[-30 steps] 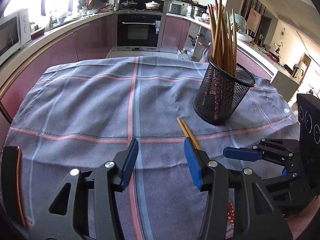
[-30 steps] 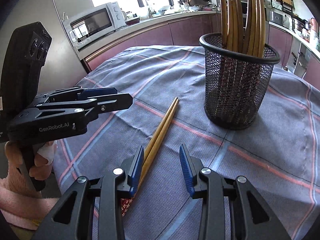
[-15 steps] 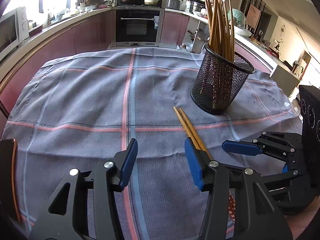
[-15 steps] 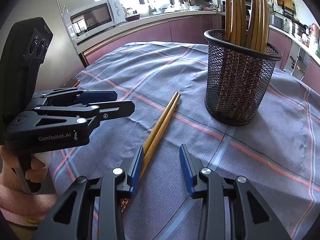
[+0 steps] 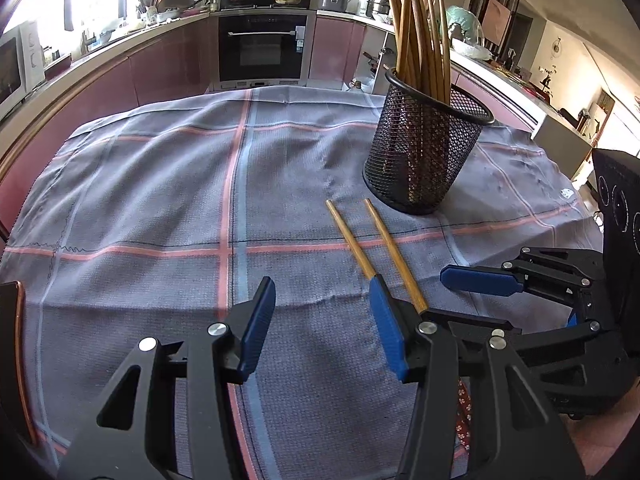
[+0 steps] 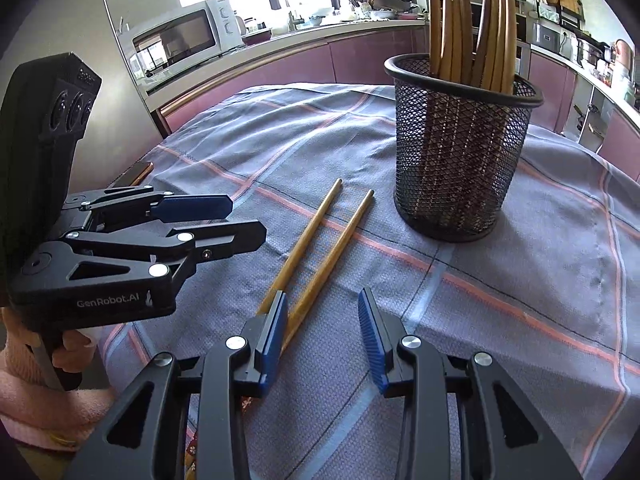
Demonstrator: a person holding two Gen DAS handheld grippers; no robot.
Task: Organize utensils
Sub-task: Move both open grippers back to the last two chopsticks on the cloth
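Two loose tan wooden chopsticks (image 6: 320, 248) lie side by side on the grey-blue checked tablecloth (image 5: 160, 200), slightly splayed, tips pointing at the black wire-mesh holder (image 6: 460, 160), which stands upright just beyond them and already carries a bundle of upright chopsticks (image 6: 472, 24). Right gripper (image 6: 323, 334) is spread open and empty, low over the near ends of the pair — its left pad (image 6: 274, 332) sits over the near end of one stick, the other stick runs into the gap. Left gripper (image 5: 320, 328) is also released, holding nothing, parked beside the sticks with its right pad over their near ends in its own view. Risks, as I judge them: closing now likely catches only one stick, or pinches the pair crossed so they scissor and one drops. A low grasp could snag the cloth and drag it, tugging the holder. The holder looks light and top-heavy, so a nudge on insertion could tip it. The crowded bundle may block entry.
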